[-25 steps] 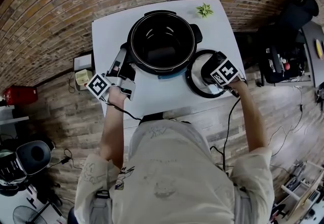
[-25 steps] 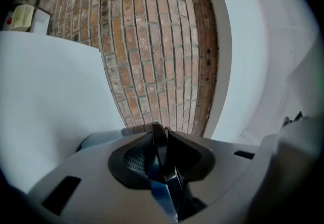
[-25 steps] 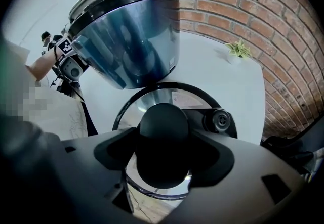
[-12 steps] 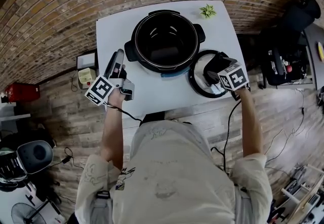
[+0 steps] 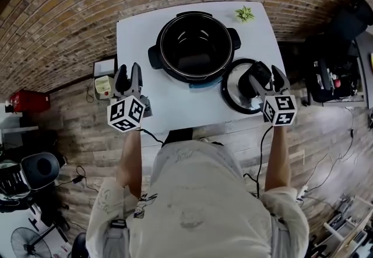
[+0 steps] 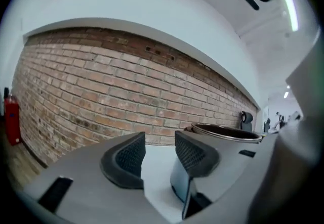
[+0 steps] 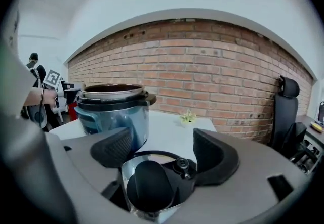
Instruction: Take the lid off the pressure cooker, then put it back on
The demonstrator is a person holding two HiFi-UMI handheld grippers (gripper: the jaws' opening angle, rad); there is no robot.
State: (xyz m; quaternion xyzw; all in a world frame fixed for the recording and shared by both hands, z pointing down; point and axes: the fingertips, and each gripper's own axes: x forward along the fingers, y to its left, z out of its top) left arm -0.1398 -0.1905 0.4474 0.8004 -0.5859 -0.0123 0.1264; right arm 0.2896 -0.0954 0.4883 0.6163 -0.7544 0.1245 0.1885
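Lid [image 5: 232, 91] is off & lies flat on the surface [image 5: 175, 108], just right of the cooker [image 5: 195, 47], near the front-right corner. Cooker stands open and looks empty inside. So 1st half reads as done. Step in hand = re-grab the lid & put it back on.

R gripper [image 5: 267, 81] hovers over the lid, fingers spread wide, nothing pinched. In the right gripper view the black knob [image 7: 149, 185] shows low in the gap, with the pads clear of it on both sides. L gripper [image 5: 129, 79] hangs at the surface's left edge, apart from the cooker, fingers spread w/ only bare surface showing between them.

To do it well, IMO:
- Drop R straight down so the knob sits centred between the pads. Keep off the small valve [image 7: 183, 166] just beside it.
- Pinch low on the knob, not the top. It looks smooth & rounded, so it could slip.
- Lift level, carry it over the cooker, and lower it flat so rim meets rim all round. A tilted lid prob. catches one edge.
- Bring L to the side handle [image 5: 152, 56] to steady the cooker while the lid seats. It may need a twist to lock, but I can't see any alignment marks.
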